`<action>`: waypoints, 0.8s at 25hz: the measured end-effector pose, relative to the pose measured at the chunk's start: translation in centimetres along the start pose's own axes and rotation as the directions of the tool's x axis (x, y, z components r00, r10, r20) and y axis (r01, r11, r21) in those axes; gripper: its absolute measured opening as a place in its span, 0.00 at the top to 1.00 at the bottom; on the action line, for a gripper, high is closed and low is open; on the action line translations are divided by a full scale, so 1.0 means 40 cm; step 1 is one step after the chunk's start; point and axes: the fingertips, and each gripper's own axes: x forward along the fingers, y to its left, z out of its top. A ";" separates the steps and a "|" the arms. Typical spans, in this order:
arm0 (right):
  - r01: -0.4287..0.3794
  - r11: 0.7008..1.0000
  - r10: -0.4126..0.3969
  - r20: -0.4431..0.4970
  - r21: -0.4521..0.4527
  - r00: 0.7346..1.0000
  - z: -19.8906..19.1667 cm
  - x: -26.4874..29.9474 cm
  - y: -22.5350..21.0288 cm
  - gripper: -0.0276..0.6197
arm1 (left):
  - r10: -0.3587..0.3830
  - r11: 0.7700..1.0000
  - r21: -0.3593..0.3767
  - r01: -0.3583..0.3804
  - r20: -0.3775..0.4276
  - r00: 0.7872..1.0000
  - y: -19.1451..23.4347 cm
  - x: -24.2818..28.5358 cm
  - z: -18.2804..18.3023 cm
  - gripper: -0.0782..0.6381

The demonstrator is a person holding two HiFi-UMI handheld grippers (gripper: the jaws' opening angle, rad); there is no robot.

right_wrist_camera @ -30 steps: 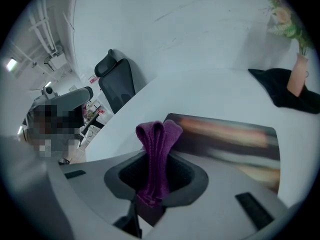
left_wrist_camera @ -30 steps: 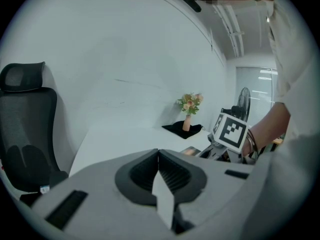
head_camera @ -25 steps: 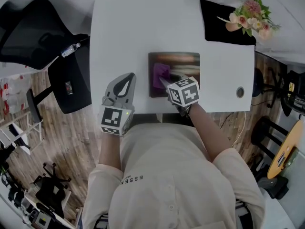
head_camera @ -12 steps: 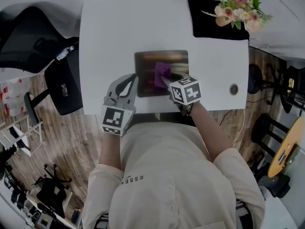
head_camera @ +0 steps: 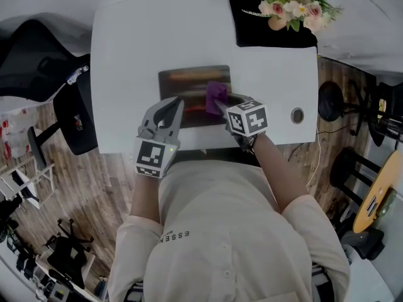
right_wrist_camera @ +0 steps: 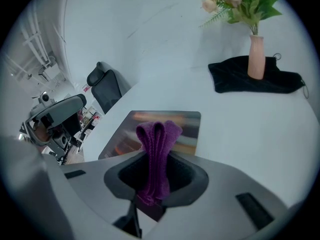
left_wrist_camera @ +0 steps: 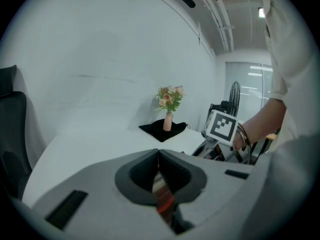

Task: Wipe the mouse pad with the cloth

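1. The job looks like it is in the middle. The dark, flat, shiny rectangle mouse pad (head_camera: pixel 186 83) lies on the white table (head_camera: pixel 132 36), close to the edge by the person. I see no dirt or wet marks on it, so I cannot tell which parts are clean.
2. The left part of the pad has no cloth on it. My guess is that part needs a rub next.
3. The folded purple cloth (head_camera: pixel 216 95) is over the right part of the pad. I cannot tell if it is pressing down or only just touching.
4. The left gripper (head_camera: pixel 171 104) sits at the pad's near left corner and points away from the person. Its jaws are pressed together with nothing between them. Only a thin strip of the pad shows under them in the left gripper view.
5. The right gripper (head_camera: pixel 220 106) reaches in from the pad's near right side. It leans forward and a bit to the left. Its jaws are squeezed tight on the cloth (right_wrist_camera: pixel 156 154), and the folded end sticks out in front, over the pad (right_wrist_camera: pixel 125 139).
6. The person's right arm is bent and comes out from the body to the table edge.
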 end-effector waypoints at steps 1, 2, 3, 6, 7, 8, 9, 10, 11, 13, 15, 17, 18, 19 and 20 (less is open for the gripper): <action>0.003 1.000 -0.003 0.000 0.003 1.000 -0.003 -0.008 -0.015 0.81 | 0.000 1.000 0.001 0.000 0.000 1.000 -0.011 0.009 0.002 0.89; 0.007 1.000 -0.007 0.001 0.007 1.000 -0.007 -0.017 -0.029 0.81 | 0.000 1.000 0.002 0.000 -0.001 1.000 -0.022 0.016 0.005 0.89; 0.011 1.000 -0.011 0.002 0.012 1.000 -0.010 -0.025 -0.043 0.81 | 0.000 1.000 0.003 0.000 -0.001 1.000 -0.033 0.023 0.007 0.89; 0.020 1.000 -0.020 0.007 0.023 1.000 -0.020 -0.049 -0.082 0.81 | 0.004 1.000 0.007 -0.004 0.001 1.000 -0.061 0.040 0.016 0.89; 0.022 0.999 -0.022 0.008 0.024 1.000 -0.023 -0.055 -0.093 0.81 | 0.007 1.000 0.008 -0.007 0.002 1.000 -0.069 0.045 0.018 0.89; 0.024 0.999 -0.024 0.009 0.023 1.000 -0.025 -0.061 -0.103 0.81 | 0.011 1.000 0.009 -0.011 0.004 1.000 -0.076 0.049 0.021 0.89; 0.027 0.999 -0.027 0.010 0.020 1.000 -0.027 -0.067 -0.114 0.81 | 0.015 1.000 0.010 -0.015 0.005 1.000 -0.082 0.051 0.022 0.89; 0.031 0.999 -0.031 0.010 0.015 0.999 -0.030 -0.074 -0.124 0.81 | 0.020 1.000 0.010 -0.020 0.007 1.000 -0.089 0.052 0.024 0.89; 0.036 0.999 -0.036 0.009 0.012 0.999 -0.033 -0.082 -0.135 0.81 | 0.024 1.000 0.011 -0.024 0.008 1.000 -0.097 0.053 0.025 0.89; 0.047 0.999 -0.047 0.012 0.011 0.999 -0.035 -0.097 -0.155 0.81 | 0.033 0.999 0.012 -0.033 0.013 0.999 -0.109 0.050 0.027 0.89; 0.055 0.998 -0.055 0.021 0.013 0.998 -0.033 -0.113 -0.167 0.81 | 0.047 0.999 0.009 -0.047 0.019 0.999 -0.114 0.043 0.026 0.89; 0.064 0.998 -0.065 0.034 0.009 0.997 -0.028 -0.132 -0.169 0.81 | 0.058 0.998 -0.005 -0.058 0.024 0.998 -0.115 0.030 0.023 0.89; 0.067 0.998 -0.067 0.042 0.008 0.997 -0.024 -0.141 -0.165 0.81 | 0.061 0.998 -0.016 -0.061 0.026 0.998 -0.114 0.022 0.021 0.89; 0.066 0.998 -0.066 0.051 0.007 0.996 -0.019 -0.148 -0.156 0.81 | 0.061 0.998 -0.025 -0.060 0.028 0.998 -0.111 0.015 0.019 0.89; 0.062 0.998 -0.062 0.060 0.007 0.996 -0.013 -0.153 -0.143 0.81 | 0.059 0.998 -0.028 -0.058 0.030 0.998 -0.107 0.007 0.018 0.89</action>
